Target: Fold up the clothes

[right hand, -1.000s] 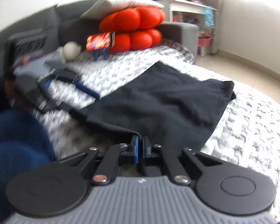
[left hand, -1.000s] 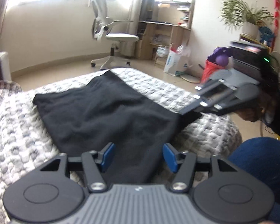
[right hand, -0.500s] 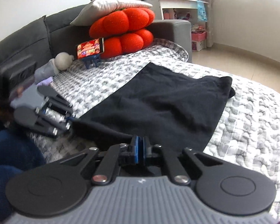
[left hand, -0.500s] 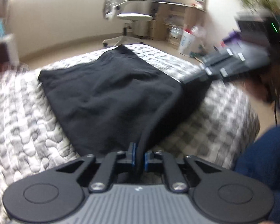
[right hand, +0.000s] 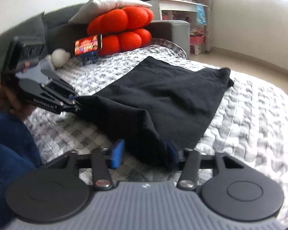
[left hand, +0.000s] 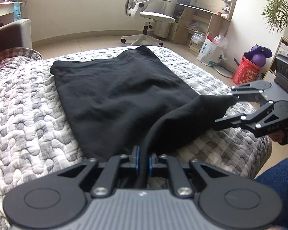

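A black garment (left hand: 124, 95) lies spread flat on the grey-and-white quilted bed (left hand: 28, 124). My left gripper (left hand: 143, 161) is shut on a bunched fold of its near edge. From the right wrist view, the left gripper (right hand: 74, 103) pinches that corner, lifted slightly off the quilt. My right gripper (right hand: 145, 153) stands open, its blue pads (right hand: 117, 153) wide apart. A fold of the black garment (right hand: 172, 99) hangs loosely between them, against the right pad. In the left wrist view the right gripper (left hand: 225, 108) shows spread fingers at the garment's other near corner.
A white office chair (left hand: 149, 17), a desk and a white bag (left hand: 209, 50) stand beyond the bed, with a red bucket (left hand: 247, 71) at right. Red cushions (right hand: 121, 32) and a lit phone (right hand: 87, 45) sit by the sofa. The person's blue-clad leg (right hand: 7, 143) is close.
My left gripper went from open to shut on the garment's near edge. My right gripper, shut on the garment before, has opened, and the fold now rests loose between its fingers.
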The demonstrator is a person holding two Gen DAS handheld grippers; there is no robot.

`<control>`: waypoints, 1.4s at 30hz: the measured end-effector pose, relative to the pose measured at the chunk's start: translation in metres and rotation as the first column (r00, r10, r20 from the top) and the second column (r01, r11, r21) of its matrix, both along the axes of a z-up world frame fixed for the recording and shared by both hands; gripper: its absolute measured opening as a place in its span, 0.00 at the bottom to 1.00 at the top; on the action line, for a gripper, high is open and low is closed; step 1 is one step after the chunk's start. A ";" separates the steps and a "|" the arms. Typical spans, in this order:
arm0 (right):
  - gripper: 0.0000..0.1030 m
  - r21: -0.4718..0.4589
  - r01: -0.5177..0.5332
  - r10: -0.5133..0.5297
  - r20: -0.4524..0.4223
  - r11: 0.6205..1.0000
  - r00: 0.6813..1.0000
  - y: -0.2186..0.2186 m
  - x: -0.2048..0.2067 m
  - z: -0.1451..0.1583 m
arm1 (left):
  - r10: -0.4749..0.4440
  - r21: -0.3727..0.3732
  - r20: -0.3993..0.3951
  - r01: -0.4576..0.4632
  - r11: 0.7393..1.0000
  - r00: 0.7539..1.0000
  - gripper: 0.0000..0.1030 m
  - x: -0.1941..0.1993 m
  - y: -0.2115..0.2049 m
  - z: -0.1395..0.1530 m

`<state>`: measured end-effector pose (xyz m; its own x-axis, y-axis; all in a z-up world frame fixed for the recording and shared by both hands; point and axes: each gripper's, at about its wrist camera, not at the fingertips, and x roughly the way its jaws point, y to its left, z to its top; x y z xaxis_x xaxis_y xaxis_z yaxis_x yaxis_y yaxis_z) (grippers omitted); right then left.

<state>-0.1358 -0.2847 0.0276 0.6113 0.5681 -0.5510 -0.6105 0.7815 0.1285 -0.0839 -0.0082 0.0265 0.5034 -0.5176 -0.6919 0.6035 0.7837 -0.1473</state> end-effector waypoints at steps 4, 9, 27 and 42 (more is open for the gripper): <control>0.13 0.059 0.045 -0.045 0.004 0.997 0.999 -0.008 -0.006 -0.002 | 0.012 -0.011 0.001 -0.012 1.000 1.000 0.09 -0.002 0.001 -0.001; 0.08 0.090 0.081 -0.083 0.022 0.993 0.996 -0.011 -0.014 0.000 | 0.018 -0.017 0.004 -0.018 1.000 1.000 0.08 -0.005 0.003 0.000; 0.06 0.038 0.034 -0.036 0.049 0.999 0.998 -0.006 -0.067 0.029 | -0.077 0.044 0.074 0.073 0.996 0.994 0.17 -0.063 0.018 0.027; 0.06 0.121 0.091 -0.099 0.058 0.988 0.993 -0.013 -0.046 0.022 | -0.045 -0.067 0.090 0.051 0.996 0.995 0.12 -0.045 0.037 0.026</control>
